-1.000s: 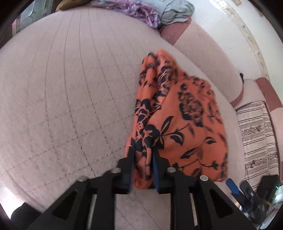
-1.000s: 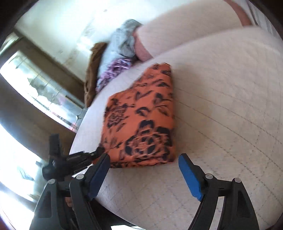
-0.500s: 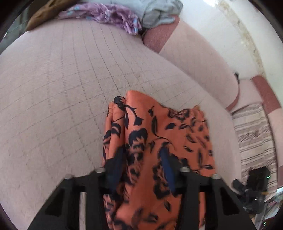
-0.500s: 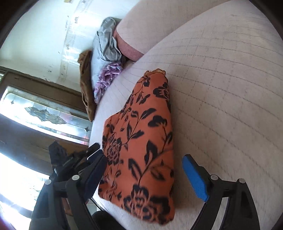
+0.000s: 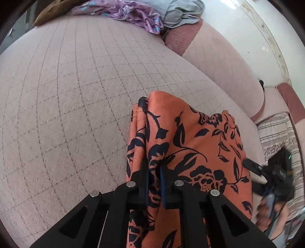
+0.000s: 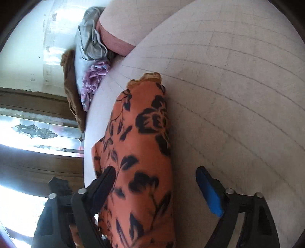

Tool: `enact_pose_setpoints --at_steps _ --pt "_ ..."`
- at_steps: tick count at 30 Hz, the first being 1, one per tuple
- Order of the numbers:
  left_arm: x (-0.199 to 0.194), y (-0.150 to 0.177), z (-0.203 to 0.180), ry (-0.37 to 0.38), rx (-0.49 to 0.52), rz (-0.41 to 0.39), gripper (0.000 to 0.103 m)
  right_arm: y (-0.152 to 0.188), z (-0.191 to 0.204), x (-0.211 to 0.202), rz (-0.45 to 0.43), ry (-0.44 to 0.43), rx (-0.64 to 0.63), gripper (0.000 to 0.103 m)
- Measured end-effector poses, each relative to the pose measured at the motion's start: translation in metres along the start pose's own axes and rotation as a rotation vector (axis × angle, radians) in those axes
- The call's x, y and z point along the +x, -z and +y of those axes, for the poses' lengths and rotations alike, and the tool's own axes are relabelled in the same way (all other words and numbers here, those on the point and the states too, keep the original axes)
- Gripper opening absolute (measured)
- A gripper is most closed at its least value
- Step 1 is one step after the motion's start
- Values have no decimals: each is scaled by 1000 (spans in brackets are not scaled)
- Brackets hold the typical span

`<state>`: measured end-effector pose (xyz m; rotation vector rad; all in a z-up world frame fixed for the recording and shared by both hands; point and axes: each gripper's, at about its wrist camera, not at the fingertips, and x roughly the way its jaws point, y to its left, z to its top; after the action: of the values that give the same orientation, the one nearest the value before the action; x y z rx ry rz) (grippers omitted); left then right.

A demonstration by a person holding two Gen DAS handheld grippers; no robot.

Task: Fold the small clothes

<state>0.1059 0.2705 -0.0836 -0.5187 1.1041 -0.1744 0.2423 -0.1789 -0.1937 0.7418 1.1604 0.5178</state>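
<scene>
An orange cloth with a dark floral print (image 5: pixel 190 137) lies folded on the pink quilted cushion (image 5: pixel 66 95). My left gripper (image 5: pixel 154 179) is closing, and its pads pinch a raised fold along the cloth's left edge. In the right wrist view the same cloth (image 6: pixel 141 145) runs lengthwise away from me. My right gripper (image 6: pixel 155 171) straddles its near end with jaws closing. Its black finger (image 6: pixel 106 183) sits at the cloth's left side. The blue pad (image 6: pixel 207 192) stands apart from the cloth on the right.
A pile of clothes, purple (image 5: pixel 133 13), grey (image 5: pixel 181 11) and brown (image 6: pixel 72 91), sits at the cushion's far end. A pink backrest (image 5: pixel 219 61) borders one side. A striped cloth (image 5: pixel 276 129) lies beyond. The cushion's edge drops off near a glazed panel (image 6: pixel 38 129).
My left gripper moved forward along the cloth and narrowed onto a fold. My right gripper rolled, swung in over the cloth's near end and narrowed its jaws.
</scene>
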Motion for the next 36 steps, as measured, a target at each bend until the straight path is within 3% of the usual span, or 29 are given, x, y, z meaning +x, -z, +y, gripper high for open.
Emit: enact_pose_setpoints --at_steps 1,3,4,6,7,8,10,11,14,16,18,19,21,23,25,27,29,33,34,35,36 --pt "3 -1 0 2 -7 -2 11 -5 8 3 0 -18 -19 42" --pt "7 0 1 16 -19 -3 12 -8 18 10 4 35 -62 34" --pt "8 1 -1 14 -14 -6 12 -7 19 20 25 104 -91 33" --pt "9 0 -3 6 -9 -10 13 -8 13 22 20 115 -62 34" --pt "10 0 -5 2 -8 -9 13 -7 14 13 -19 100 -36 39" --pt "9 1 -5 3 -11 -9 13 -4 16 5 -54 83 -24 52" --pt "10 1 -4 8 -20 -11 13 11 17 -13 -75 -47 8 87" --pt "11 1 -3 9 -24 -9 13 22 17 -21 -76 -70 7 88" --pt "4 1 -3 0 -43 -10 16 54 9 -32 -58 -31 -6 88" --pt "-16 6 -7 10 -52 -26 19 77 -2 -28 5 -38 21 88" --pt "-44 23 -15 36 -12 -58 21 89 -2 -22 35 -37 -6 76" --pt "-54 34 -17 31 11 -78 21 98 2 -23 36 -33 -66 51" --pt "-65 61 -17 -1 27 -75 21 104 8 -24 22 22 -105 44" --pt "-50 84 -5 -51 2 -1 14 105 11 -23 11 55 -114 43" --pt "-42 95 9 -14 -33 -18 14 106 12 -17 17 97 -137 43" --pt "-48 92 6 -36 -43 -20 13 105 8 -16 26 92 -123 51" --pt "-47 93 -4 -87 17 -29 13 107 7 -24 23 58 -92 73" --pt "-42 98 5 -63 17 -35 15 126 0 -53 -78 -20 -68 84" --pt "-43 96 7 -56 10 -28 15 128 -4 -47 -52 -26 -70 80" --pt "-44 96 6 -57 17 -42 15 130 -7 -33 20 -20 -83 43" --pt "-49 95 4 -68 28 -43 15 132 -8 -28 33 15 -98 35"
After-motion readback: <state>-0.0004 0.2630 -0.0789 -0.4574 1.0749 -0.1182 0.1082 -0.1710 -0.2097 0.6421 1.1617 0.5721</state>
